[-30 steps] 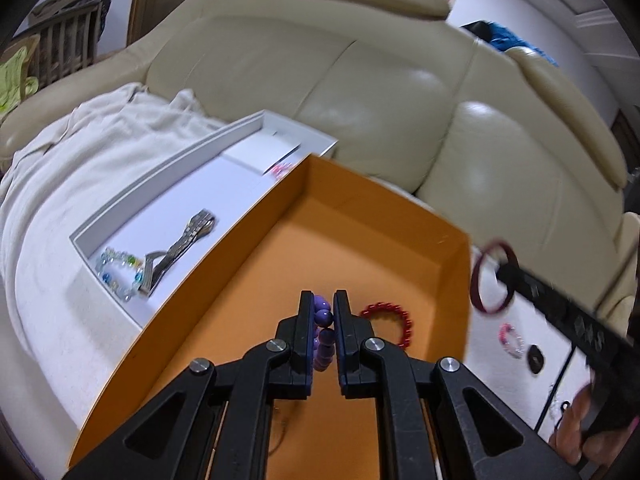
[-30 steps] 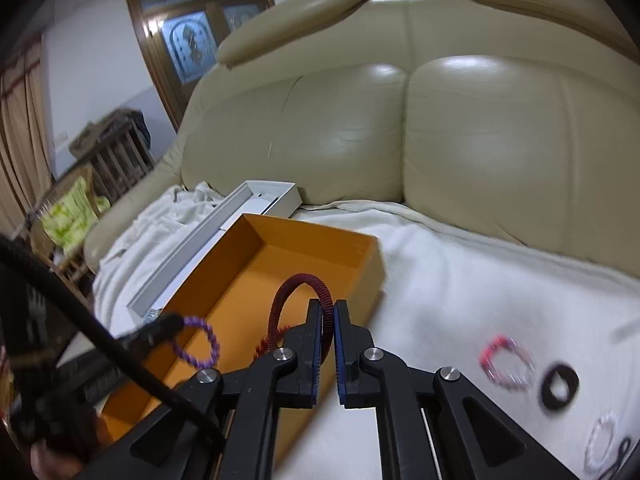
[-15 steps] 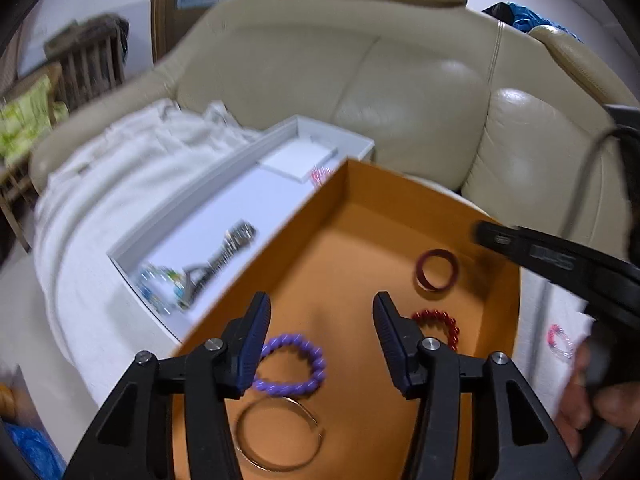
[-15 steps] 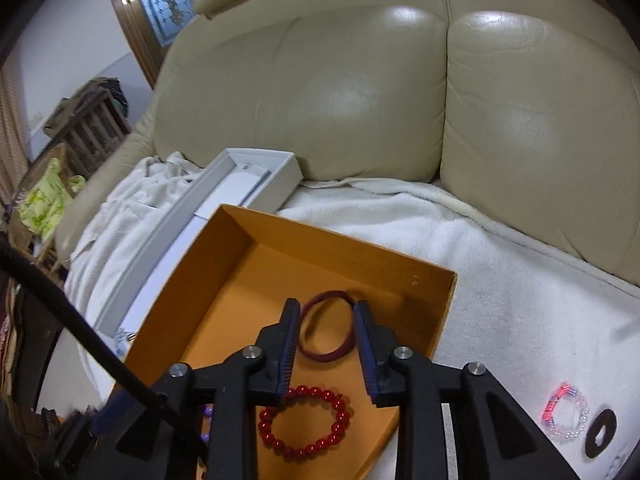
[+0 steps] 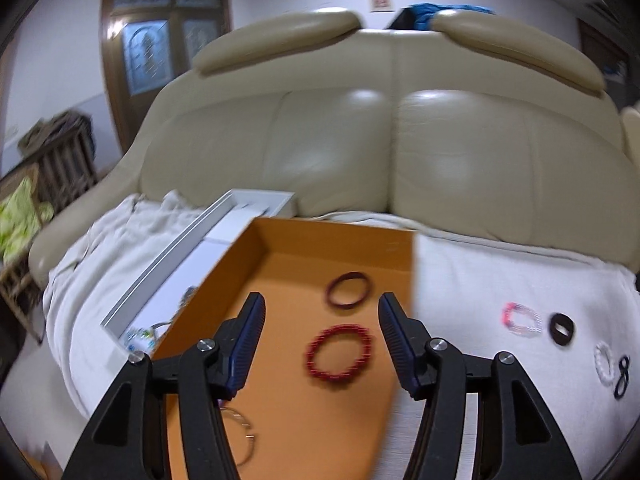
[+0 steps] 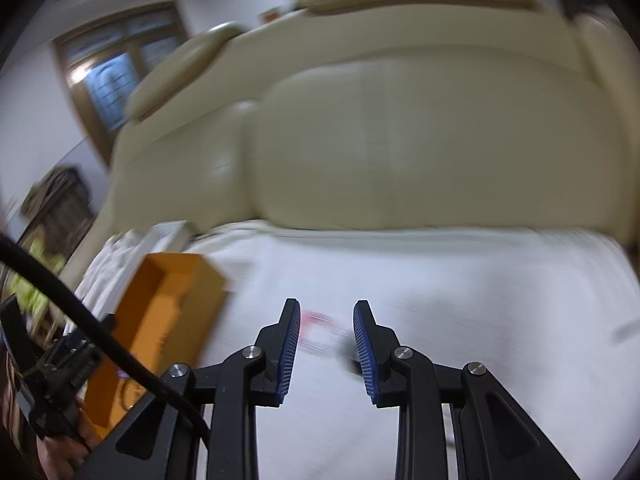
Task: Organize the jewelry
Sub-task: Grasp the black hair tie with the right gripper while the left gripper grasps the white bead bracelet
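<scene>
An orange box (image 5: 400,240) sits on a white blanket on the sofa. In it lie a dark red bangle (image 5: 347,289), a red bead bracelet (image 5: 339,353) and a thin metal hoop (image 5: 242,440). My left gripper (image 5: 322,312) is open and empty above the box. On the blanket to the right lie a pink bead bracelet (image 5: 522,319), a dark ring (image 5: 561,329), a white bead bracelet (image 5: 605,361) and a black figure-eight piece (image 5: 622,377). My right gripper (image 6: 326,314) is open and empty over the blurred pink bracelet (image 6: 320,330). The orange box (image 6: 168,316) is to its left.
A white tray (image 5: 160,276) with a bead bracelet and a watch lies left of the orange box. The beige leather sofa back (image 5: 380,152) rises behind. A wooden door (image 5: 160,52) and a crate stand at far left.
Both grippers let go of their bracelets into the orange box and opened. The left gripper pulled back and up. The right gripper swung right, over the blanket toward the pink bracelet.
</scene>
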Motion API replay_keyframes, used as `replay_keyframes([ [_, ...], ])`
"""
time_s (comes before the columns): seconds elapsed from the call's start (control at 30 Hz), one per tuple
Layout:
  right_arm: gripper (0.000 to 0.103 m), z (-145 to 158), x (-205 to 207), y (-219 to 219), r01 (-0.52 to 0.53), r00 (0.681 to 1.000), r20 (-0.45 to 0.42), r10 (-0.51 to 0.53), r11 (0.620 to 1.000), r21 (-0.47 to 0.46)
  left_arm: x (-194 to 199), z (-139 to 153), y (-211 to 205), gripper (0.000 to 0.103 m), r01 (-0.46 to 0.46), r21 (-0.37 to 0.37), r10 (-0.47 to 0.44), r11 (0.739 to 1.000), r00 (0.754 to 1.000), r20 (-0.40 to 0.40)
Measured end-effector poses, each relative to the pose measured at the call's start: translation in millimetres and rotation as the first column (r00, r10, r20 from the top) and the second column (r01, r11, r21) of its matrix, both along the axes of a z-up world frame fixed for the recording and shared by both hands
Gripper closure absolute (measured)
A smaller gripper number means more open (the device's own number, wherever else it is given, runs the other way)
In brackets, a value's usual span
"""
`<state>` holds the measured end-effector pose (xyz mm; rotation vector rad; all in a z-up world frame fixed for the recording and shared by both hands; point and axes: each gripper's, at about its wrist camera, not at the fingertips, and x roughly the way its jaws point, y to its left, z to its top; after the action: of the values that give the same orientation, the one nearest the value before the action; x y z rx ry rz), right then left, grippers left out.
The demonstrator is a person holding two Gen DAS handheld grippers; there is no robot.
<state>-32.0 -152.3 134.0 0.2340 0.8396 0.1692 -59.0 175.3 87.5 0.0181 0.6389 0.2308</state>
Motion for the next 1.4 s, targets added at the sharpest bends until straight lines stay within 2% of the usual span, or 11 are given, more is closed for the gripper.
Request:
replay_keyframes([
  [0.17,0.073,-22,-35,-75,0.148,0.987,-0.07,-0.142,0.986,0.084,-2,0,-44,0.043,0.101,0.062,-0.103,0.993,0.995,0.018],
  [0.27,0.073,-42,-39,-93,0.194,0.972,-0.148,-0.182,0.978,0.071,-2,-3,-66,0.043,0.159,0.075,-0.161,0.984,0.987,0.014],
  [0.53,0.073,-78,-31,-91,0.165,0.941,-0.312,-0.128,0.982,0.094,15,-18,-97,0.043,0.242,0.028,-0.24,0.97,0.969,-0.051],
  [0.7,0.073,-94,-30,-75,0.132,0.932,-0.335,-0.139,0.99,-0.044,23,-24,-112,0.043,0.276,-0.018,-0.277,0.961,0.959,-0.065],
  [0.8,0.09,-95,-28,-62,0.081,0.949,-0.294,-0.115,0.989,-0.125,23,-25,-124,0.043,0.325,-0.053,-0.328,0.944,0.943,-0.057],
  [0.83,0.094,-94,-28,-60,0.079,0.952,-0.284,-0.115,0.988,-0.134,22,-25,-128,0.043,0.345,-0.067,-0.348,0.936,0.936,-0.055],
  [0.93,0.094,-87,-28,-63,0.114,0.963,-0.225,-0.149,0.98,-0.16,19,-27,-143,0.043,0.41,-0.104,-0.416,0.906,0.908,-0.05],
  [1.03,0.094,-74,-31,-86,0.201,0.96,-0.176,-0.218,0.973,-0.111,17,-28,-160,0.043,0.479,-0.139,-0.489,0.867,0.871,-0.043],
  [1.2,0.094,-65,-37,-115,0.297,0.942,-0.151,-0.299,0.954,-0.033,17,-39,-193,0.043,0.593,-0.227,-0.618,0.772,0.784,-0.057],
  [1.3,0.094,-62,-37,-124,0.317,0.938,-0.143,-0.317,0.948,-0.018,18,-48,-213,0.043,0.626,-0.267,-0.665,0.732,0.743,-0.081],
  [1.4,0.094,-60,-38,-129,0.315,0.939,-0.146,-0.311,0.949,0.001,25,-61,-230,0.043,0.622,-0.307,-0.679,0.72,0.723,-0.125],
])
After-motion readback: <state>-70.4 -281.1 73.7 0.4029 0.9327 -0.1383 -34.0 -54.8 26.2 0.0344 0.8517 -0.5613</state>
